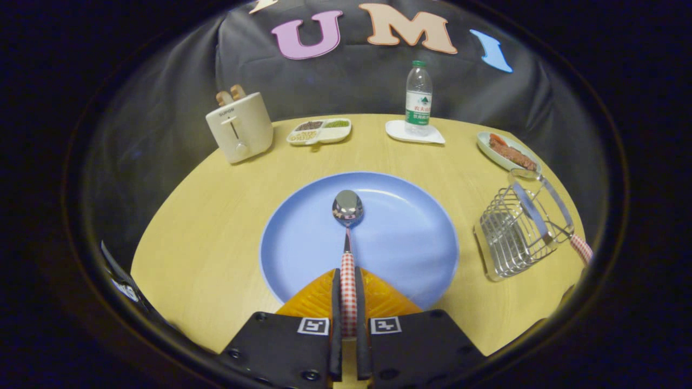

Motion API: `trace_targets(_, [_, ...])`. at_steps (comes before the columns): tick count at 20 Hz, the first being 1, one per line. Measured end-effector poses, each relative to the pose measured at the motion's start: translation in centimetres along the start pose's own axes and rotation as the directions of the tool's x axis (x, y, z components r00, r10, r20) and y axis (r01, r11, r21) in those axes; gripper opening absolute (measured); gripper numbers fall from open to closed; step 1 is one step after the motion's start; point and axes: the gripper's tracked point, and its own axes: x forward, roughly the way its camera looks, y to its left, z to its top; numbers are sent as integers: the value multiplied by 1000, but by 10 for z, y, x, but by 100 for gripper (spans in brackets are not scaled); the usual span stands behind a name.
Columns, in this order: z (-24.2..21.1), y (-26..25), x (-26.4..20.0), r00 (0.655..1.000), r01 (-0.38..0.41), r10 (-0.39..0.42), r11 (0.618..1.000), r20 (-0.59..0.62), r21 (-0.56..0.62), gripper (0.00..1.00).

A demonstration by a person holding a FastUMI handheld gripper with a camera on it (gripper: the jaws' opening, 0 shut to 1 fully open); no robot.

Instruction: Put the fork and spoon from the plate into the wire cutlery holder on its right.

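Observation:
A spoon (347, 209) with a shiny bowl and a red-and-white checked handle points away from me over the blue plate (411, 237). My gripper (348, 286) is shut on that checked handle, both fingers pressing its sides. To the right of the plate stands the wire cutlery holder (511, 237). A utensil with the same checked handle (581, 247) leans out of the holder's right side; its head is hidden among the wires.
On the round wooden table (216, 227), a cream toaster (240, 127) stands at the back left. A divided snack dish (320, 131), a water bottle (418, 100) on a white coaster and a dish of food (508, 151) line the far edge.

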Motion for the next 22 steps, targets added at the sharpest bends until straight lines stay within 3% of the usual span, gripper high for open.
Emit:
trace_targets(5, [22,-13,-26,999,5,-6,999,35,34,15])
trace_targets(12, [88,-55,-88,995,35,-40,998,94,59,14])
trace_targets(22, [118,-150,-165,994,103,-104,994,-29,-28,13])
